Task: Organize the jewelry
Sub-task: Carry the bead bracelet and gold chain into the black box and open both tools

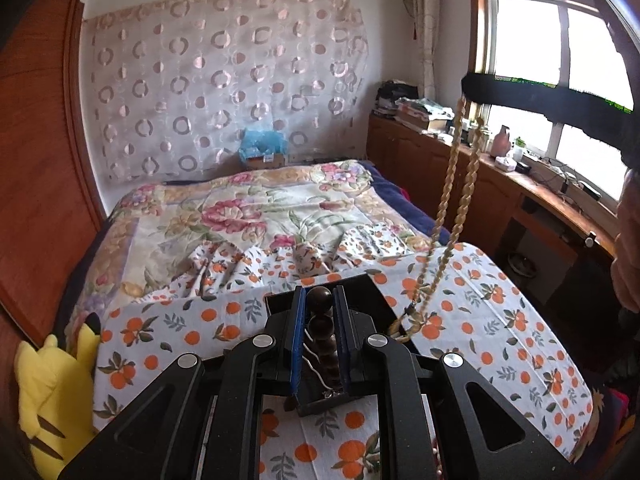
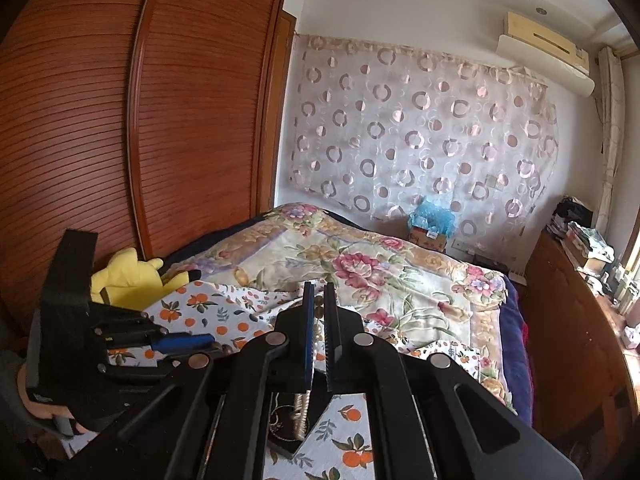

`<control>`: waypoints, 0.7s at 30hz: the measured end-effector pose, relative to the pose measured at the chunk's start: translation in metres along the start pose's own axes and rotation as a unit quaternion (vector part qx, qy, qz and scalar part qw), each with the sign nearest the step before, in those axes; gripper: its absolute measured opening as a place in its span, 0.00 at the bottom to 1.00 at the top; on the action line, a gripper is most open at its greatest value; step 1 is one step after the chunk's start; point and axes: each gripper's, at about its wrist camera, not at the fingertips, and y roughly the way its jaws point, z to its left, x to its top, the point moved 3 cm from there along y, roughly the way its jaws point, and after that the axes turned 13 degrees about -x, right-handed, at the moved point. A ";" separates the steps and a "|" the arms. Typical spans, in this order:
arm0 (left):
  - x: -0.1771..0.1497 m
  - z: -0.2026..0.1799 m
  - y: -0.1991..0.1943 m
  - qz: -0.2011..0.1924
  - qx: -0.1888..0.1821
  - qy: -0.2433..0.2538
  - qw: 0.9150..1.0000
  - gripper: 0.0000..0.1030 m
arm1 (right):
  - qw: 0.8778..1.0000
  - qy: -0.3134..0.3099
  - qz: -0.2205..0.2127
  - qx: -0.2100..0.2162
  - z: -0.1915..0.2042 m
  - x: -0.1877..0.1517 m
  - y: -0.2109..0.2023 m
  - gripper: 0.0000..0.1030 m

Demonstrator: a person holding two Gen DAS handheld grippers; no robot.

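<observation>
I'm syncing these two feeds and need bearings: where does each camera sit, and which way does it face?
Left wrist: on the left gripper, looking along its fingers across the orange-print cloth to the bed and window; its fingers clamp a dark bead string; the right gripper's finger holds up a golden necklace.
Right wrist: on the right gripper, facing the bed and wardrobe; the left gripper shows at left.
Shared: bed, circle curtain, yellow plush.

Home bedroom, likely lived-in, floral-quilted bed (image 1: 248, 216), louvred wardrobe (image 2: 120, 128)
</observation>
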 end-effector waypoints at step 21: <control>-0.036 0.013 0.046 0.052 0.004 -0.017 0.998 0.12 | 0.998 0.043 0.023 -0.027 -0.009 -0.037 0.077 0.05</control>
